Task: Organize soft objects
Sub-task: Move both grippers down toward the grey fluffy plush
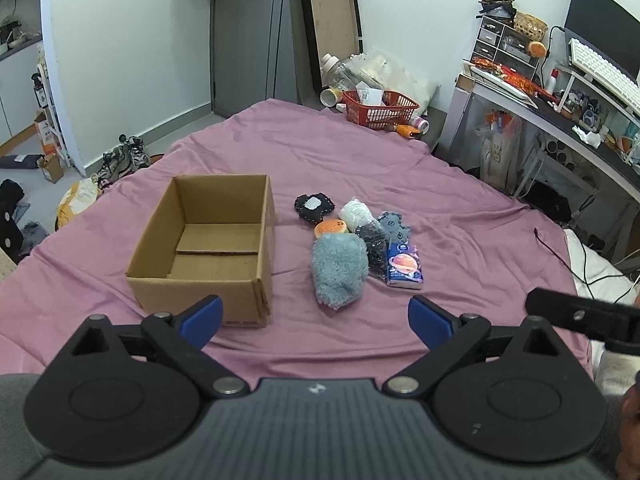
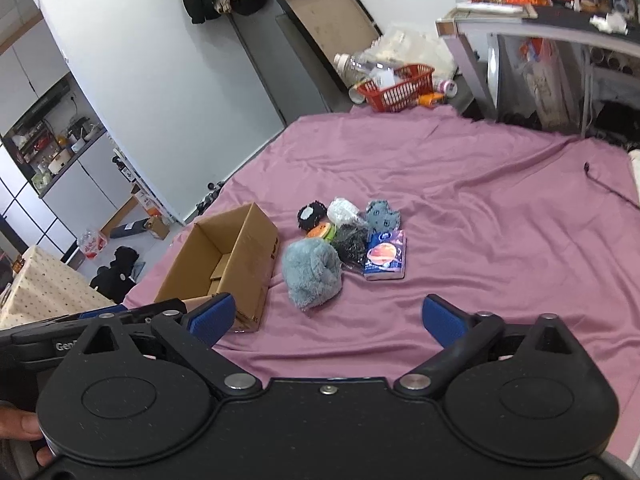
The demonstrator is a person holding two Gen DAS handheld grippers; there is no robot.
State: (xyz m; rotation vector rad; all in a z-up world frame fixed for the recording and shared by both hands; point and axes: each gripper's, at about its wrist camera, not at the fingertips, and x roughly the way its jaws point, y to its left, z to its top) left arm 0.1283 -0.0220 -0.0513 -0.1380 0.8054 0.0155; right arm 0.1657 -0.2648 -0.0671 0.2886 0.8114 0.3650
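Observation:
An empty open cardboard box point(image 1: 208, 248) point(image 2: 224, 264) stands on the pink bedsheet point(image 1: 360, 152). To its right lies a cluster of soft things: a fluffy grey-blue plush point(image 1: 339, 269) point(image 2: 312, 273), a blue tissue pack point(image 1: 405, 266) point(image 2: 385, 261), a black mesh bundle point(image 1: 374, 246), an orange round toy point(image 1: 331, 227), a white bundle point(image 1: 355, 212), a black round pad point(image 1: 313, 205) and a grey-blue cloth piece point(image 1: 394, 225). My left gripper point(image 1: 316, 320) is open and empty, short of the box and plush. My right gripper point(image 2: 330, 318) is open and empty, short of the plush.
A red basket point(image 1: 380, 109) point(image 2: 396, 88) with bottles and bags sits beyond the far bed edge. A cluttered desk point(image 1: 560, 104) stands on the right. A black cable point(image 1: 560, 252) lies on the sheet at right. Shoes and clutter lie on the floor to the left.

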